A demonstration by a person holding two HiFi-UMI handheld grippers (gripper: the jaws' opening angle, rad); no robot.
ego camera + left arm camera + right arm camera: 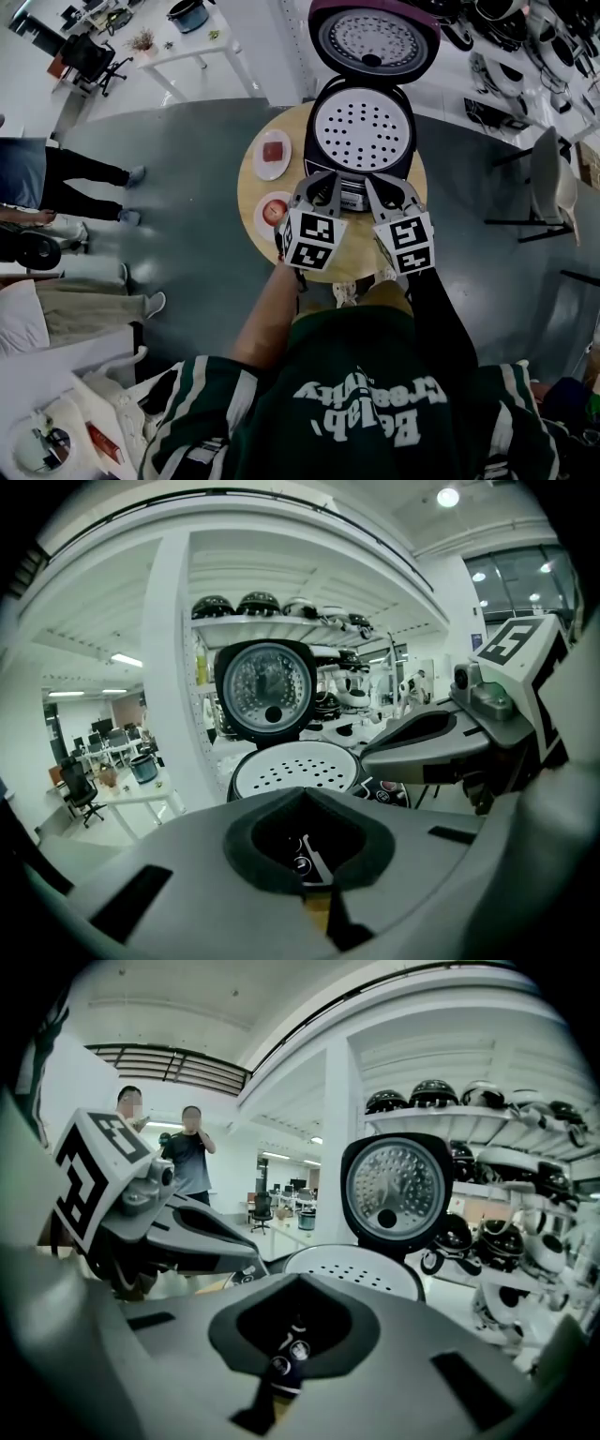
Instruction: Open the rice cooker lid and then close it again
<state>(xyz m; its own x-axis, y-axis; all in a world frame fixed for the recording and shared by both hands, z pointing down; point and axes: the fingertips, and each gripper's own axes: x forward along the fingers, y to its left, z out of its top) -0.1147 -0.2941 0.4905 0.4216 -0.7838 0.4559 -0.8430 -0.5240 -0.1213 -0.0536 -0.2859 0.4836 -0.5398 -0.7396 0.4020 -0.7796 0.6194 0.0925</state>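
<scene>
Only illegible lettering on shirt [370, 405]

Round wooden table [246, 192] mid-frame in the head view, standing on a grey floor [187, 244]. Rice cooker [315, 141] sits on the far half, lid [373, 39] up & tipped back, white perforated tray [361, 127] showing inside. On the person's left of it, two small white plates straight on the wood: far plate [261, 161] w/ a red squarish piece [273, 152], just beside the cooker; near plate [262, 218] w/ a red round item [275, 210], right edge hidden. Plates close together, not touching.
</scene>
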